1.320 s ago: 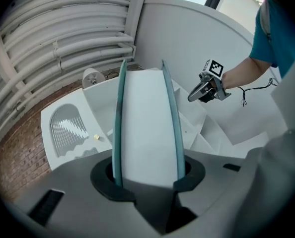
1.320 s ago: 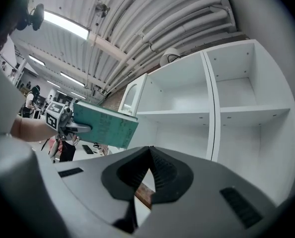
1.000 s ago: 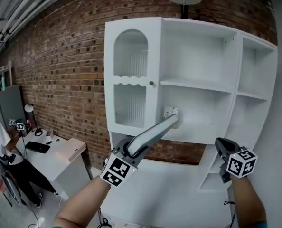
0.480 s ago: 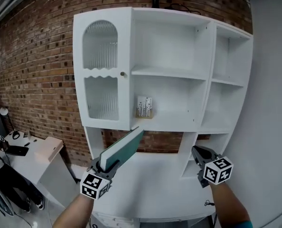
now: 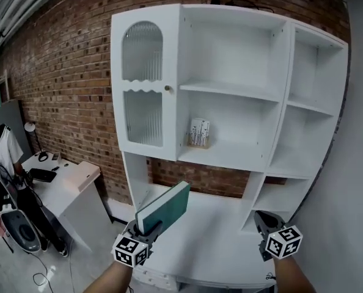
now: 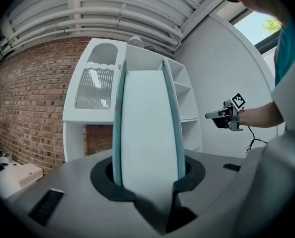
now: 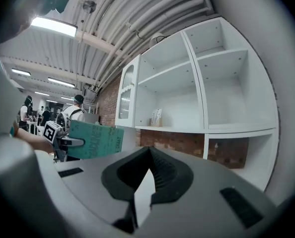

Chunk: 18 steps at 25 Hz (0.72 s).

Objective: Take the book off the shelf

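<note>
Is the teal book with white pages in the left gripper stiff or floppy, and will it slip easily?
Probably stiff: the teal-covered book juts out of the left gripper without sagging. Its covers look smooth, so, clamped only at one end, it might pivot or slip if swung.

Holds the left gripper (image 5: pixel 146 226) low at the left, forward of the body, on a bare left forearm (image 5: pixel 111 278) that comes up from the bottom edge of the head view. Clamps its fingers (image 6: pixel 107 178) on the lower end of the book (image 5: pixel 164 206), one against each cover, with the book leaning up and to the right. Turns the left marker cube (image 5: pixel 131 251) toward the head camera. Carries the right gripper (image 5: pixel 261 218) at about the same height, well apart to the right, on a bare right forearm (image 5: pixel 291 279), pointing forward. Presses that gripper's fingers (image 7: pixel 162 175) together at the tips, with nothing between them. Turns the right marker cube (image 5: pixel 283 242) up toward the head camera.
</note>
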Motion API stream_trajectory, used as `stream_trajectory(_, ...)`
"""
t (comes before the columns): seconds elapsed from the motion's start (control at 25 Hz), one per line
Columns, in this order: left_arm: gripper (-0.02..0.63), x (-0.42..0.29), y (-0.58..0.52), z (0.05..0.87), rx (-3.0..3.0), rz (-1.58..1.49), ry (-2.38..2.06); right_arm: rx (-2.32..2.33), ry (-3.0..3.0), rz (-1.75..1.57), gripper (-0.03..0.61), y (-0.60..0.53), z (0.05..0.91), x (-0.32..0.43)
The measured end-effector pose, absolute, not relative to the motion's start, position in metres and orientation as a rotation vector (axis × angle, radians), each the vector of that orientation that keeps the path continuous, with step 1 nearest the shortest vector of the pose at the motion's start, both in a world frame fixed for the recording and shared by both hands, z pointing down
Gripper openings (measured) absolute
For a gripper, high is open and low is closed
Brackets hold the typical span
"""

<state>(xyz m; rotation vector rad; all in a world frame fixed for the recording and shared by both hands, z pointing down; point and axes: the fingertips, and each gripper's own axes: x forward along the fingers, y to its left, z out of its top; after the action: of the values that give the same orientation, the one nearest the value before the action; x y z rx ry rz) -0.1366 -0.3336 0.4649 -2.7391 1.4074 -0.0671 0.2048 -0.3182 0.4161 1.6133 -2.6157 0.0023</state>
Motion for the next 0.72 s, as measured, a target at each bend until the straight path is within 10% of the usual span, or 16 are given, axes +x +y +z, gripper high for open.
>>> stream_trajectory(0.72,0.169,-0.16,-0.345,0.519,-2.839,-0.022,1.475,1.683,-2.56,0.154,0.021,-0.311,0.478,0.207)
